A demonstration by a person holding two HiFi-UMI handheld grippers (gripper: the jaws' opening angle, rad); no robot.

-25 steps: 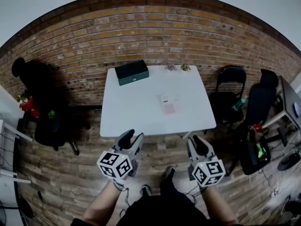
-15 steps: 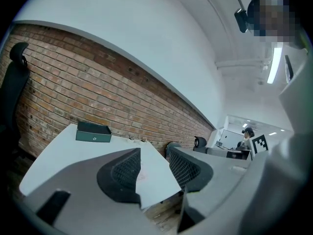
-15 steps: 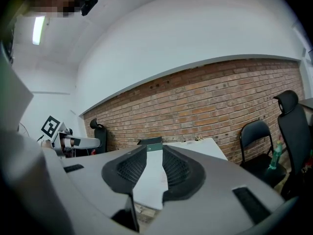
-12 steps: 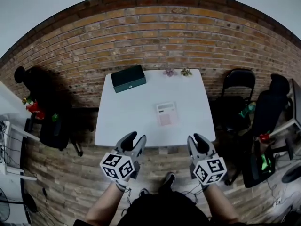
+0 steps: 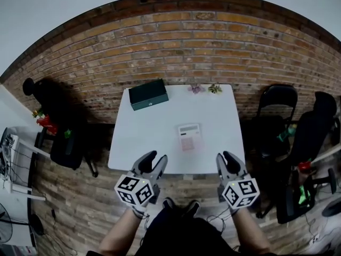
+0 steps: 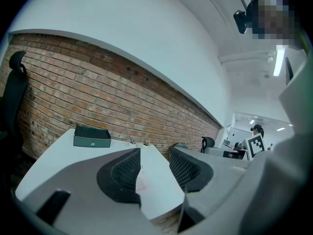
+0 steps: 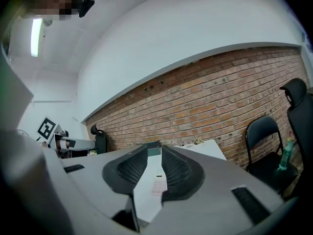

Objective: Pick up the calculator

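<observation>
White table (image 5: 154, 127) bears the calculator (image 5: 189, 137); left tongs (image 5: 156, 157) gape empty, right tongs (image 5: 225, 156), empty, have just been closing.

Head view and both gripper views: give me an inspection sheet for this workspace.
Surface: white table, few things on it.
Job's things: calculator flat, right of centre, untouched.
Clutter: dark green box at far left corner; two small items at far edge, unidentifiable.
Grippers: left gripper and right gripper short of the near edge, both open, empty; right jaws have just been closing.
Cables: thin cable on floor below right gripper.
Surroundings: brick wall behind; black chairs at right.
</observation>
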